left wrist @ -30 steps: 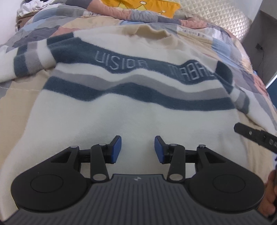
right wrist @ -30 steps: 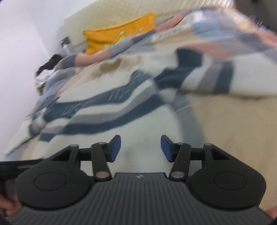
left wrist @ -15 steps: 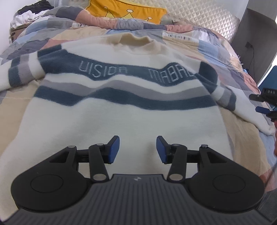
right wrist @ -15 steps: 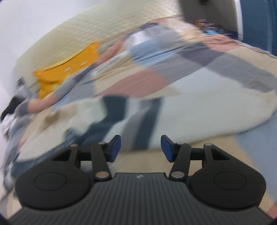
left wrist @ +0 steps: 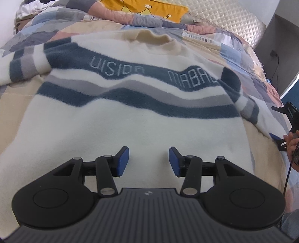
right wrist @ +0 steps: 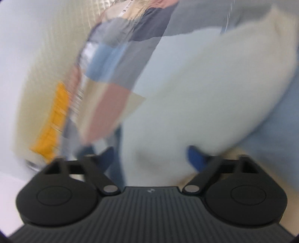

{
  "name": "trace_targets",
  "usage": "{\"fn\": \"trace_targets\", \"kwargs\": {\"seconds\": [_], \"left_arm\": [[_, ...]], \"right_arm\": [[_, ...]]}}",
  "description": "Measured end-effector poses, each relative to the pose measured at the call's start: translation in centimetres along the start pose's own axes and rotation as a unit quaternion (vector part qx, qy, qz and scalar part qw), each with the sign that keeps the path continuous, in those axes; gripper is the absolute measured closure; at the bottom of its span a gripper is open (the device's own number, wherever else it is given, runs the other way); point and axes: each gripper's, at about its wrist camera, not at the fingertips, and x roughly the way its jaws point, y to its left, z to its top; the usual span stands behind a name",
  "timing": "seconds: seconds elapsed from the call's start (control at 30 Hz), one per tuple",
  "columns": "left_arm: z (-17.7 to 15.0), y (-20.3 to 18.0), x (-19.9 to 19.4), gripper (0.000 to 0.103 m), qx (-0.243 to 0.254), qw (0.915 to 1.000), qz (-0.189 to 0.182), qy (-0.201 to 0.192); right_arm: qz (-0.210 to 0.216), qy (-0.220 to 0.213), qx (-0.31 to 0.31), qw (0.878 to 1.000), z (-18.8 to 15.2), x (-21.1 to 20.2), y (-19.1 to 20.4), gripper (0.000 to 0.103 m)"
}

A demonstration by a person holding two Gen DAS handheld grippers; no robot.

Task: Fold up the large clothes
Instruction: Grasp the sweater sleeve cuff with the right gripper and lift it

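Observation:
A large cream fleece sweater (left wrist: 134,129) with dark blue and grey stripes lies flat, front up, on the bed. My left gripper (left wrist: 149,161) is open and empty, hovering over the sweater's lower body. My right gripper (right wrist: 151,158) is open with wide-spread jaws; the cream right sleeve (right wrist: 196,97) lies between and beyond the pads, in a blurred view. The right gripper (left wrist: 285,127) also shows at the far right of the left wrist view, at the end of the sleeve (left wrist: 261,119).
A patchwork quilt (left wrist: 233,46) covers the bed. A yellow pillow (left wrist: 149,9) and a quilted headboard (left wrist: 224,16) are at the far end. A dark cabinet (left wrist: 280,46) stands at the right. Clothes (left wrist: 28,9) pile at far left.
My right gripper has swung right, from over the sweater's body to the right sleeve's end, and its jaws have opened wider. My left gripper has stayed over the lower body.

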Motion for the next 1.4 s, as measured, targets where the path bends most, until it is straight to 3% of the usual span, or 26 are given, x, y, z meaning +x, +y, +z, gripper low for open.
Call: {"fn": "trace_targets", "kwargs": {"seconds": [0.3,0.43,0.7,0.9,1.0,1.13,1.2,1.27,1.37,1.4], "left_arm": [[0.2,0.6,-0.1,0.048,-0.021,0.9997,-0.007,-0.008],[0.3,0.6,0.0,0.048,-0.021,0.9997,-0.006,-0.005],[0.3,0.2,0.7,0.047,-0.019,0.9998,-0.007,-0.002],[0.1,0.4,0.6,0.046,-0.027,0.9996,-0.004,-0.003],[0.3,0.7,1.0,0.044,-0.037,0.9993,-0.002,0.002],[0.3,0.9,1.2,0.043,-0.040,0.9992,-0.004,0.004],[0.3,0.9,1.1,0.043,-0.040,0.9992,-0.005,0.003],[0.2,0.9,1.1,0.043,-0.043,0.9991,-0.006,0.003],[0.4,1.2,1.2,0.043,-0.049,0.9988,-0.008,0.004],[0.4,1.3,1.2,0.043,-0.052,0.9986,-0.009,0.005]], "right_arm": [[0.067,-0.041,0.066,0.995,1.6,1.1,-2.4,0.008],[0.083,-0.085,0.146,0.982,1.9,0.2,-3.5,0.011],[0.074,-0.055,0.207,0.974,0.3,-3.0,-5.4,0.012],[0.051,-0.073,0.229,0.969,-0.3,-4.6,-5.8,0.011],[0.012,-0.083,0.226,0.971,-0.1,-4.8,-6.2,0.011],[0.009,-0.109,0.222,0.969,1.2,-4.3,-6.8,0.011],[-0.003,-0.126,0.192,0.973,2.3,-3.8,-6.6,0.022],[-0.025,-0.151,0.152,0.976,3.2,-3.3,-6.6,0.045],[-0.051,-0.174,0.155,0.971,3.6,-2.5,-7.7,0.071],[-0.054,-0.183,0.157,0.969,3.9,-2.3,-8.0,0.074]]}}
